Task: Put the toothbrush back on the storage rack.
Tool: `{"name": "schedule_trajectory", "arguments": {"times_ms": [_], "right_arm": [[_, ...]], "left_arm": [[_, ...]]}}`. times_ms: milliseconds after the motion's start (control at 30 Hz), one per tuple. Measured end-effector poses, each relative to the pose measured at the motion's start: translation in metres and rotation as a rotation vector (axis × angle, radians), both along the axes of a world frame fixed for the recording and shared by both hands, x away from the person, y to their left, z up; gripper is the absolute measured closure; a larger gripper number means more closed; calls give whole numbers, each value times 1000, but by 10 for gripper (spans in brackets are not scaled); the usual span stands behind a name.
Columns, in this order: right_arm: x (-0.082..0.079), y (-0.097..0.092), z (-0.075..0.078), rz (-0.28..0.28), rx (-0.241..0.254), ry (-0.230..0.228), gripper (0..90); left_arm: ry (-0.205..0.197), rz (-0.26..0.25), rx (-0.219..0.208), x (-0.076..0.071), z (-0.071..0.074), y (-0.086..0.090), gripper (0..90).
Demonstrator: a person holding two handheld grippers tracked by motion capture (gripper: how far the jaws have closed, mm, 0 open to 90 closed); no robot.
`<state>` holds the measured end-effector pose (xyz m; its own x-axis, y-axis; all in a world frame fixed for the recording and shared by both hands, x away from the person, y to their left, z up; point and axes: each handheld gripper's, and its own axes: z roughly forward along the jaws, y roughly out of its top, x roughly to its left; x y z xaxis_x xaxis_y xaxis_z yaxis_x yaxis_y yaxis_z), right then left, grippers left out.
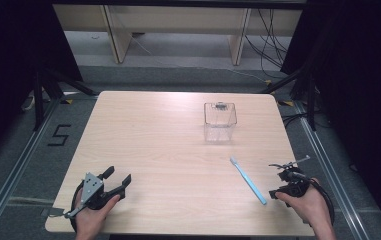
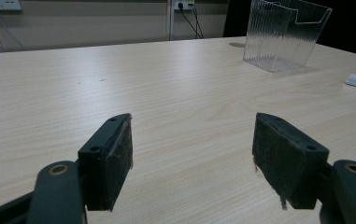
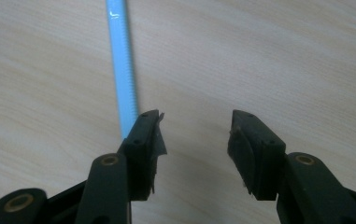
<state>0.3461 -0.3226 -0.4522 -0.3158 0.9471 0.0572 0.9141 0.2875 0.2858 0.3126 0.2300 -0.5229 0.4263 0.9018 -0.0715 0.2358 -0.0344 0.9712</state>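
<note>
While its jaws gape, right gripper (image 3: 194, 140) hovers beside the toothbrush (image 3: 122, 60).

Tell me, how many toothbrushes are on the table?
1. The light blue toothbrush lies flat on the table, close to the right gripper and nearer the person than the clear container.

i'm working in what looks like a lab or test room set up for recording. the pale wooden table (image 1: 178, 150) stands alone on a grey floor, with metal rails (image 1: 13, 165) running along both its sides and a black number five (image 1: 59, 135) marked on the floor to its left. dark curtains (image 1: 8, 50) hang on either side of the table. beyond its far edge stand plain desk legs (image 1: 115, 35), loose cables (image 1: 273, 45), and wall sockets (image 2: 185, 4).
</note>
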Motion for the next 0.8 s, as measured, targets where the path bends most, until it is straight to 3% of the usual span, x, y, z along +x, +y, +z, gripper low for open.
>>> {"name": "schedule_trajectory", "arguments": {"times_ms": [67,133,167,233,467,533,667,800], "right_arm": [[1,1,0,4,-4,13,538],[8,4,-1,26,-28,59,553],[8,4,-2,31,-19,67,559],[14,3,-5,88,-54,67,575],[27,20,-2,155,-100,106,628],[28,21,-2,176,-99,92,630],[36,34,0,191,-109,127,642],[45,41,0,233,-130,131,660]], "left_arm": [[4,0,1,1,0,0,284],[-6,-3,-14,3,-1,-1,284],[8,3,-3,3,0,-1,284],[12,0,-3,4,0,-1,283],[-6,-19,-15,3,-1,-1,281],[-2,-18,-14,3,-1,-1,281],[9,-14,-11,2,0,-1,281],[5,-13,-7,3,0,-1,281]]}}
